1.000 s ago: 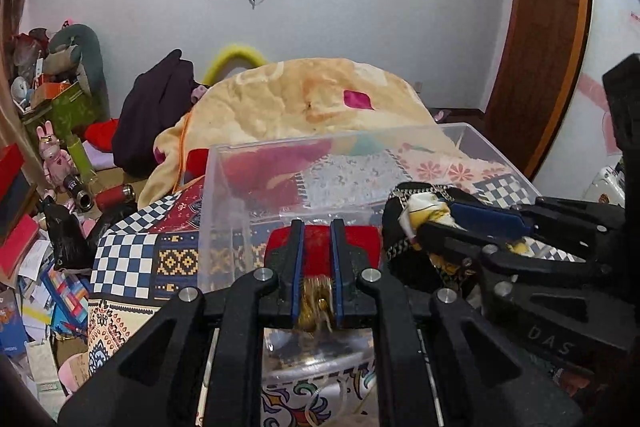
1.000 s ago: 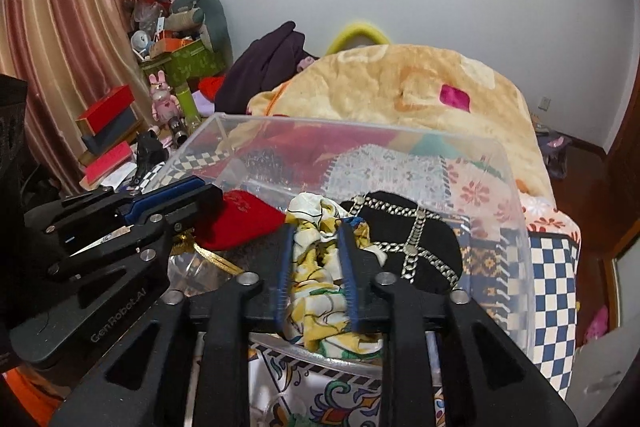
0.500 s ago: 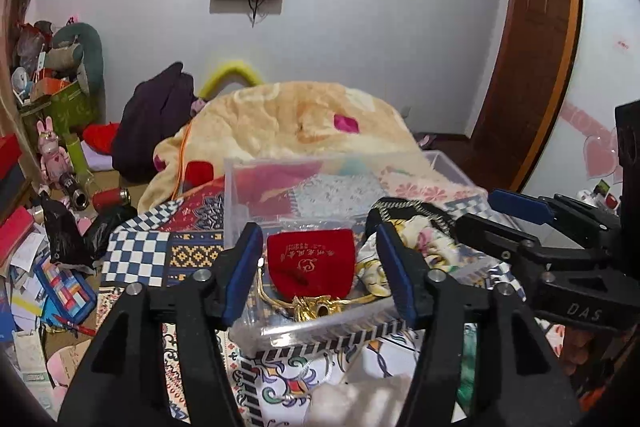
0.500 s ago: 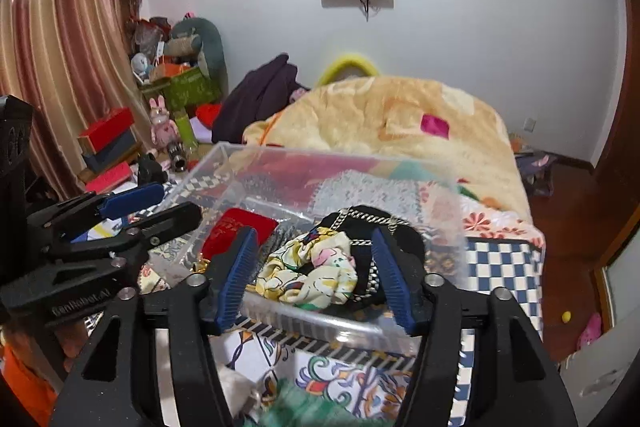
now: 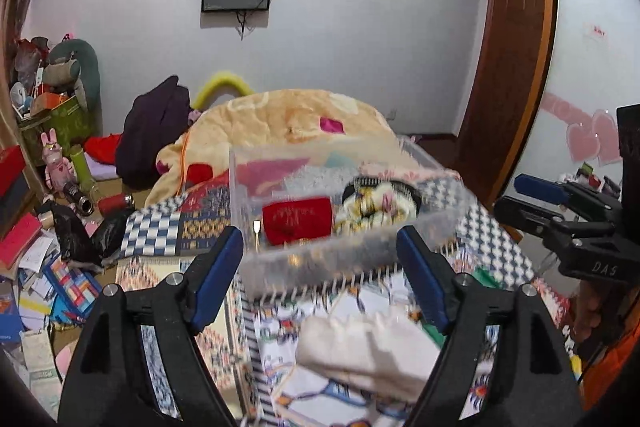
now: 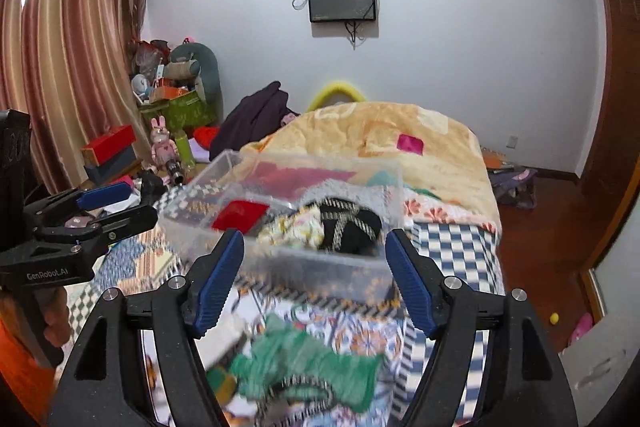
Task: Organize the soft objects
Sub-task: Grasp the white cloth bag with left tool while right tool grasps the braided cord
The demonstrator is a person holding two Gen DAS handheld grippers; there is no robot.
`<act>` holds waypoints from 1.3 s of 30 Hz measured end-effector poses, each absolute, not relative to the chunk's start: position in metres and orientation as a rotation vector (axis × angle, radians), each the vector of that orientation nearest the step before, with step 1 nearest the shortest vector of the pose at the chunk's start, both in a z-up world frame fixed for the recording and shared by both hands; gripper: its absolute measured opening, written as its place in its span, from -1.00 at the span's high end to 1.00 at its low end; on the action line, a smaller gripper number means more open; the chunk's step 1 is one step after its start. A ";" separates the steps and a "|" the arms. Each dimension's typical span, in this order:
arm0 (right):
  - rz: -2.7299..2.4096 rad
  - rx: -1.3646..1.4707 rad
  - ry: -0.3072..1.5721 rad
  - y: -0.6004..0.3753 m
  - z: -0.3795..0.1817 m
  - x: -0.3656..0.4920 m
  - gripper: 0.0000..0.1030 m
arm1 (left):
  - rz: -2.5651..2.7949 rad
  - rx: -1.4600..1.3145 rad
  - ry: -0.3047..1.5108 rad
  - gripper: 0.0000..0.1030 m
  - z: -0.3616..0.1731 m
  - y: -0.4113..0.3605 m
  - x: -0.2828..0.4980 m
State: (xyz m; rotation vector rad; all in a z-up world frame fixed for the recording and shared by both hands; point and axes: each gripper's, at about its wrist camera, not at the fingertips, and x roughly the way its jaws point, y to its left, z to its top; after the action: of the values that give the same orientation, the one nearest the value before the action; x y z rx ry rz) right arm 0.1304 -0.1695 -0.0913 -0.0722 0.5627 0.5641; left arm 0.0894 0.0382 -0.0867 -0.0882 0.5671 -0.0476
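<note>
A clear plastic bin [image 5: 440,223] [image 6: 192,227] stands on the patterned bedspread. In it lie a red pouch [image 5: 298,221] [image 6: 239,215], a yellow floral cloth [image 5: 376,205] [image 6: 296,229] and a black item with a chain pattern [image 6: 352,227]. My left gripper [image 5: 320,275] is open and empty, held back from the bin's near wall. My right gripper [image 6: 314,275] is open and empty, also short of the bin. A white soft item [image 5: 368,351] lies on the bed just below the left gripper. A green cloth [image 6: 304,367] lies below the right gripper.
A peach blanket [image 5: 280,123] [image 6: 380,131] is heaped on the bed behind the bin. A dark garment [image 5: 152,131] lies at its left. Boxes, toys and papers [image 5: 44,227] clutter the floor on the left. A wooden door [image 5: 508,67] stands on the right.
Both grippers let go of their items in the bin, opened wide, and pulled back and up away from it. The red pouch and floral cloth now rest in the bin.
</note>
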 end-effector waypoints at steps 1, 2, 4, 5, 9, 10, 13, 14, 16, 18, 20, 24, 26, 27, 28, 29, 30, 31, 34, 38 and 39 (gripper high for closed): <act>0.565 -0.069 0.579 -0.171 -0.097 0.128 -0.38 | -0.049 -0.079 0.586 -0.54 -0.093 0.036 0.086; 0.566 -0.066 0.592 -0.172 -0.100 0.127 -0.38 | -0.048 -0.074 0.599 -0.54 -0.097 0.035 0.084; 0.575 -0.049 0.639 -0.174 -0.112 0.123 -0.38 | -0.042 -0.063 0.626 -0.54 -0.106 0.031 0.079; 0.579 -0.042 0.665 -0.174 -0.119 0.121 -0.38 | -0.045 -0.063 0.643 -0.54 -0.112 0.029 0.077; 0.577 -0.054 0.739 -0.170 -0.141 0.111 -0.38 | -0.047 -0.077 0.696 -0.54 -0.133 0.031 0.072; 0.574 -0.061 0.753 -0.169 -0.146 0.109 -0.38 | -0.044 -0.085 0.708 -0.54 -0.138 0.031 0.071; 0.562 -0.064 0.785 -0.172 -0.157 0.104 -0.38 | -0.034 -0.118 0.740 -0.54 -0.152 0.033 0.070; 0.559 -0.063 0.794 -0.175 -0.161 0.102 -0.38 | -0.030 -0.129 0.747 -0.54 -0.156 0.034 0.070; 0.556 -0.051 0.818 -0.178 -0.168 0.099 -0.38 | -0.021 -0.138 0.756 -0.54 -0.163 0.035 0.072; 0.553 -0.043 0.838 -0.181 -0.173 0.099 -0.38 | -0.009 -0.134 0.756 -0.54 -0.166 0.034 0.073; 0.550 -0.040 0.849 -0.183 -0.179 0.099 -0.34 | -0.004 -0.135 0.754 -0.54 -0.167 0.034 0.074; 0.550 -0.042 0.852 -0.184 -0.184 0.096 0.00 | -0.015 -0.149 0.757 -0.37 -0.172 0.033 0.075; 0.541 -0.062 0.846 -0.183 -0.184 0.095 0.18 | -0.036 -0.178 0.771 -0.19 -0.175 0.035 0.077; 0.535 -0.070 0.841 -0.184 -0.185 0.094 0.27 | -0.048 -0.196 0.775 -0.13 -0.176 0.037 0.077; 0.531 -0.071 0.838 -0.184 -0.184 0.093 0.37 | -0.054 -0.204 0.777 -0.04 -0.176 0.038 0.078; 0.527 -0.072 0.835 -0.184 -0.184 0.092 0.43 | -0.064 -0.214 0.780 0.08 -0.177 0.038 0.078; 0.520 -0.076 0.832 -0.186 -0.184 0.092 0.56 | -0.070 -0.217 0.782 0.10 -0.177 0.039 0.078; 0.521 -0.073 0.830 -0.188 -0.184 0.092 0.68 | -0.072 -0.213 0.779 0.13 -0.177 0.038 0.077; 0.514 -0.054 0.824 -0.191 -0.181 0.093 0.82 | -0.086 -0.185 0.769 0.50 -0.176 0.032 0.075; 0.522 -0.062 0.790 -0.190 -0.172 0.088 0.84 | -0.085 -0.150 0.756 0.81 -0.174 0.024 0.073; 0.527 -0.062 0.781 -0.190 -0.169 0.087 0.84 | -0.084 -0.145 0.751 0.83 -0.172 0.023 0.072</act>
State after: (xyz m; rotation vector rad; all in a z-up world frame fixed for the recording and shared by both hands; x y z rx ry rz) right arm 0.0866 -0.1899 -0.1690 -0.0619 0.7815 0.5269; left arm 0.0718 0.0234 -0.1723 -0.1448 0.7512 -0.0842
